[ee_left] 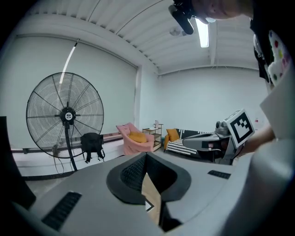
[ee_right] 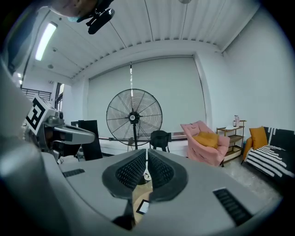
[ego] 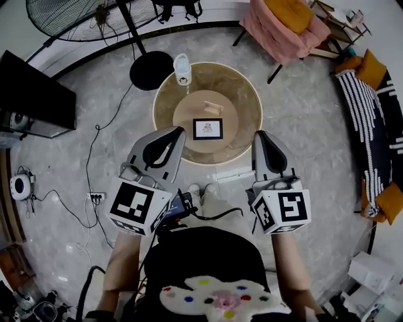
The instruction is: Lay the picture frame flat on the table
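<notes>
The black picture frame (ego: 208, 128) lies face up on the round wooden table (ego: 242, 94), on its near side. A small wooden block (ego: 214, 105) sits just behind it. My left gripper (ego: 179, 131) hovers at the table's near left edge, shut and empty. On the near right my right gripper (ego: 261, 134) is held the same way, shut with nothing in it. In the left gripper view the closed left gripper (ee_left: 145, 157) hides all but a corner of the frame (ee_left: 148, 206). Below the right gripper (ee_right: 146, 160) in its own view, the frame (ee_right: 143, 207) shows through the gap.
A white jug (ego: 182, 69) stands at the table's far edge. A big floor fan (ego: 82, 19) with its round base (ego: 151, 69) is behind the table on the left. A pink armchair (ego: 283, 25) and a striped sofa (ego: 371, 107) stand to the right, a black box (ego: 31, 94) to the left.
</notes>
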{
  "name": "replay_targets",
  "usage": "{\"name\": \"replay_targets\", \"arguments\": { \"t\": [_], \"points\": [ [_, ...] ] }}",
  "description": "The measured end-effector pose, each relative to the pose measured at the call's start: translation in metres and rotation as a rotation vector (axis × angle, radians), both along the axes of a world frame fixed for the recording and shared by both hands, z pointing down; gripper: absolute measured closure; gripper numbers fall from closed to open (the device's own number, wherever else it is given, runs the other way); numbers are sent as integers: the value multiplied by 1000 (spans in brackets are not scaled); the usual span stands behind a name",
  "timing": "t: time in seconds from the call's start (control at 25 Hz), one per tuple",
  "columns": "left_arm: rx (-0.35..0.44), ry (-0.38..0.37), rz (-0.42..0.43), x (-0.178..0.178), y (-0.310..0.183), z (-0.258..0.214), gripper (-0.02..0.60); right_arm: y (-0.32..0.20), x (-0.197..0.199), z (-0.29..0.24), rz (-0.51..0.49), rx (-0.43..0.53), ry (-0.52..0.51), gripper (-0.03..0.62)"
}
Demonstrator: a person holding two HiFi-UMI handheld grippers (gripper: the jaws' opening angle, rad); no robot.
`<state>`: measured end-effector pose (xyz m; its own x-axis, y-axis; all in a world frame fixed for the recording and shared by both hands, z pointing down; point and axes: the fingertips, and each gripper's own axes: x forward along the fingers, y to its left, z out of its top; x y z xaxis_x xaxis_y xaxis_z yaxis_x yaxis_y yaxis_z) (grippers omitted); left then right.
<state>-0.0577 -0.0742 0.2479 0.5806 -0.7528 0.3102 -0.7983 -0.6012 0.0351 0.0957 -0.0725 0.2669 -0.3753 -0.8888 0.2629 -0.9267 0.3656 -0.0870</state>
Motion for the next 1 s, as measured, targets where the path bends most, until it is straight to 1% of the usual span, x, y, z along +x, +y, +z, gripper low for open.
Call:
{"name": "replay_targets", "arguments": {
  "t": [0.32,0.56,0.8,1.0],
  "points": [
    [23,16,-17,-6,7,-11,566,11,-5,-17,-5,27,-7,554],
    [27,18,5,-3,11,-10,565,10,-8,-19,-6,25,-17,556],
    [30,27,23,5,8,-9,566,6,-5,-22,-8,36,-6,557],
    [29,23,21,7,4,-10,565,4,-5,-24,-14,35,0,557]
  ]
}}
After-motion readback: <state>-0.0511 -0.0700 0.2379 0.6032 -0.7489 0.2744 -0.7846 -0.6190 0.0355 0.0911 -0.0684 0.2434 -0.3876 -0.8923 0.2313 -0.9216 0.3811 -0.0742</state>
